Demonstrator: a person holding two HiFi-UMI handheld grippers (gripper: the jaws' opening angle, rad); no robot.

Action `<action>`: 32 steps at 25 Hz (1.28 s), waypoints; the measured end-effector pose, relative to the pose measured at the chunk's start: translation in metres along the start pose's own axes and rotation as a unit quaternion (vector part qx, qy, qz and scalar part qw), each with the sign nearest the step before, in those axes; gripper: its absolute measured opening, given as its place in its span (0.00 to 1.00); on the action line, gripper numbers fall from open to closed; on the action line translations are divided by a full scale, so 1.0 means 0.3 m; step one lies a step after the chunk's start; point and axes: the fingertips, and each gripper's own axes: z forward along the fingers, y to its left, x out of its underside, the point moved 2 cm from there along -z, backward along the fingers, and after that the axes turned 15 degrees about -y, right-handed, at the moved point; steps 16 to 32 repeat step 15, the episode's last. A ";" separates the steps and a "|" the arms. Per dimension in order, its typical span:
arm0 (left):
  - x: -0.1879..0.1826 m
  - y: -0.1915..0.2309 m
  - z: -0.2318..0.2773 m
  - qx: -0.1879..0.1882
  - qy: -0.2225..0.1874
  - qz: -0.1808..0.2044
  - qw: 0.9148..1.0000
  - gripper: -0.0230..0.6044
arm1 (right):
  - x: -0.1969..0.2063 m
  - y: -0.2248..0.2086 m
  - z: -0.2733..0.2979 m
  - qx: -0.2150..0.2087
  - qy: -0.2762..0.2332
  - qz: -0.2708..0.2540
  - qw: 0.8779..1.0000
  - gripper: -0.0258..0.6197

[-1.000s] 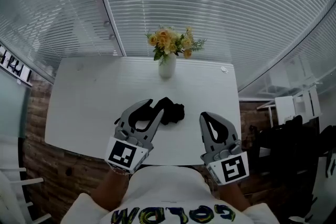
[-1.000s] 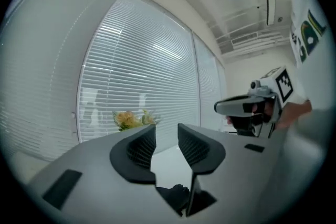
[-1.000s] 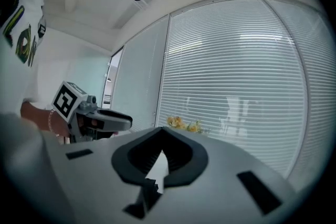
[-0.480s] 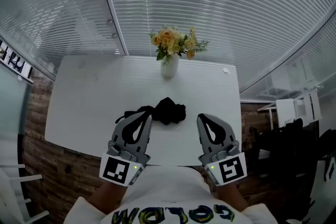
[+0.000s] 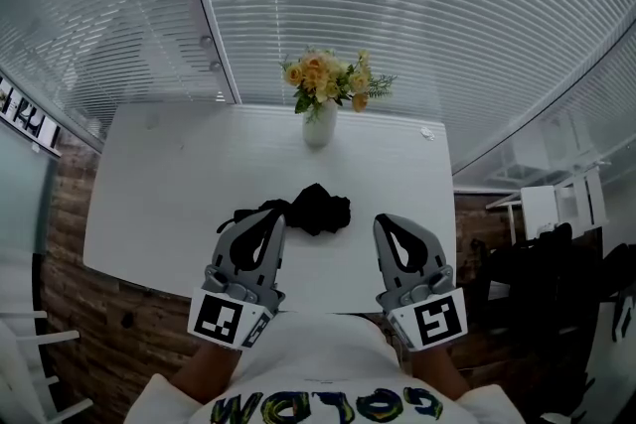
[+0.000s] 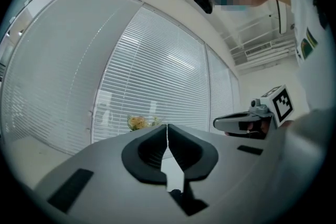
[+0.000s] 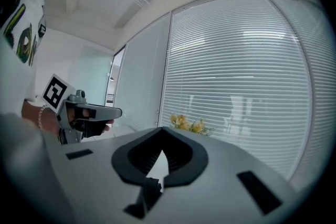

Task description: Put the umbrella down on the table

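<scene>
The black folded umbrella [image 5: 318, 209] lies on the white table [image 5: 159, 194], in front of the flower vase; its strap end [image 5: 250, 212] trails to the left. My left gripper [image 5: 275, 217] hovers by the table's near edge, its tip just beside that strap end, jaws shut and empty. In the left gripper view the left gripper [image 6: 167, 126] shows its pads meeting with nothing between. My right gripper [image 5: 387, 222] is to the right of the umbrella, apart from it. The right gripper [image 7: 162, 129] is also shut and empty.
A white vase with yellow flowers [image 5: 320, 104] stands at the table's far middle. Window blinds [image 5: 397, 5] run behind the table. A small white object [image 5: 427, 133] lies at the far right corner. The person's white shirt fills the lower edge of the head view.
My left gripper was open around the umbrella's left end; its jaws have shut and it has drawn back left, clear of the umbrella. The right gripper has kept still.
</scene>
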 end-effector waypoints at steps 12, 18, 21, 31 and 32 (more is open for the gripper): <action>-0.001 -0.003 -0.010 0.005 0.004 -0.002 1.000 0.06 | -0.004 0.009 -0.001 -0.002 0.000 -0.001 1.000 0.05; -0.003 -0.005 -0.010 0.008 0.004 -0.001 1.000 0.07 | -0.007 0.013 0.000 -0.004 -0.001 -0.002 1.000 0.05; -0.003 -0.005 -0.010 0.008 0.004 -0.001 1.000 0.07 | -0.007 0.013 0.000 -0.004 -0.001 -0.002 1.000 0.05; -0.003 -0.005 -0.010 0.008 0.004 -0.001 1.000 0.07 | -0.007 0.013 0.000 -0.004 -0.001 -0.002 1.000 0.05; -0.003 -0.005 -0.010 0.008 0.004 -0.001 1.000 0.07 | -0.007 0.013 0.000 -0.004 -0.001 -0.002 1.000 0.05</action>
